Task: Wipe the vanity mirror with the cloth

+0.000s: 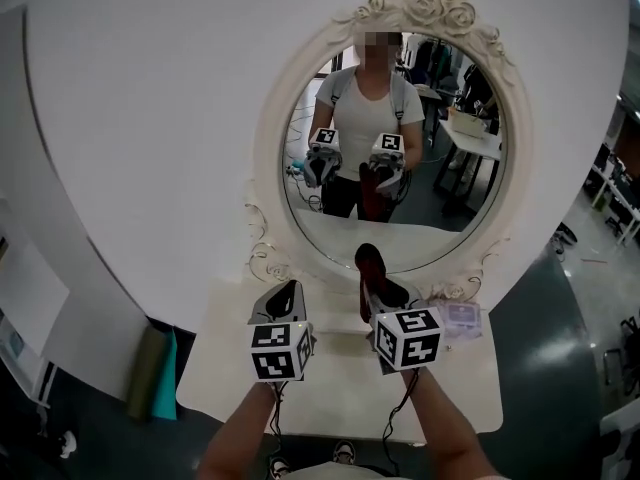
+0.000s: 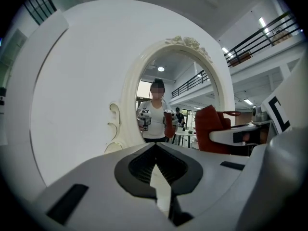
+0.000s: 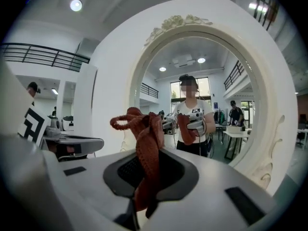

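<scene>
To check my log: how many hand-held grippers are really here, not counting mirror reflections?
2. The left hand-held gripper is before the mirror, shut and empty; the right hand-held gripper, beside it, is shut on the cloth. None seems hidden.

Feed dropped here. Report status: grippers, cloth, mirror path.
Left gripper shut, empty. Right gripper shut on red cloth, held up before vanity mirror, not touching glass. Nothing between cloth and mirror.
</scene>
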A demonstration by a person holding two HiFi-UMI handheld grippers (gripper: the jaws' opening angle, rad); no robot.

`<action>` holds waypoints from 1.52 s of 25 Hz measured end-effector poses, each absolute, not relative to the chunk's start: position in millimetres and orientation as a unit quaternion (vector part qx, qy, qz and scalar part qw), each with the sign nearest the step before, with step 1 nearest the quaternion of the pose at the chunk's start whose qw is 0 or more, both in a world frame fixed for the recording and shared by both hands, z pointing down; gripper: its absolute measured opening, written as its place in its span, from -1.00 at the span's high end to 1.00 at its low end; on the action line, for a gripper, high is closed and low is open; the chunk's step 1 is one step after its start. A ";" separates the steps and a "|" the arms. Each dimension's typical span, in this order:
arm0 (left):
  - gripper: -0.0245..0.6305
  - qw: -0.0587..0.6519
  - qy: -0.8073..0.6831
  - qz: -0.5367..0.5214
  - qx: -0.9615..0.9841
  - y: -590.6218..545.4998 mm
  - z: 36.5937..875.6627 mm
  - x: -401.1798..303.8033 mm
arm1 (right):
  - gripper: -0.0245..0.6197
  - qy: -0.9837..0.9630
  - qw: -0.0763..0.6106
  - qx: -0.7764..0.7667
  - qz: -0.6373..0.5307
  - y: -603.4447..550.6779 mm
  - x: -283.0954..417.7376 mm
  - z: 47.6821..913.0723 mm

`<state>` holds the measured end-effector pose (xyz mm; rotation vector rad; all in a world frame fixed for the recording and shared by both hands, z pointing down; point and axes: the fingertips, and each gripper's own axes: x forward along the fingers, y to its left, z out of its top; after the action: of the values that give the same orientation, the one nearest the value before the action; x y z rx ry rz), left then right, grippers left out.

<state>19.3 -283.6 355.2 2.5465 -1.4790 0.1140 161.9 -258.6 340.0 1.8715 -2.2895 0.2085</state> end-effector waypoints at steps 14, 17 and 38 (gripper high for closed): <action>0.91 0.031 -0.490 -0.010 0.871 -358.9 171.4 6.8 | 0.74 -0.676 0.309 0.611 -0.273 -339.1 137.8 134.0; 0.91 0.019 -0.496 -0.017 0.868 -370.0 142.3 2.4 | 0.74 -0.602 0.346 0.624 -0.358 -356.5 131.3 91.5; 0.91 0.062 -0.531 -0.011 0.845 -399.2 195.1 -31.9 | 0.74 -0.519 0.457 0.550 -0.469 -401.6 73.0 136.3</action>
<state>-31.9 -399.2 195.1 2.5557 -1.6040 -0.0320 73.0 -401.6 136.3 1.3552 -1.2784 -1.1567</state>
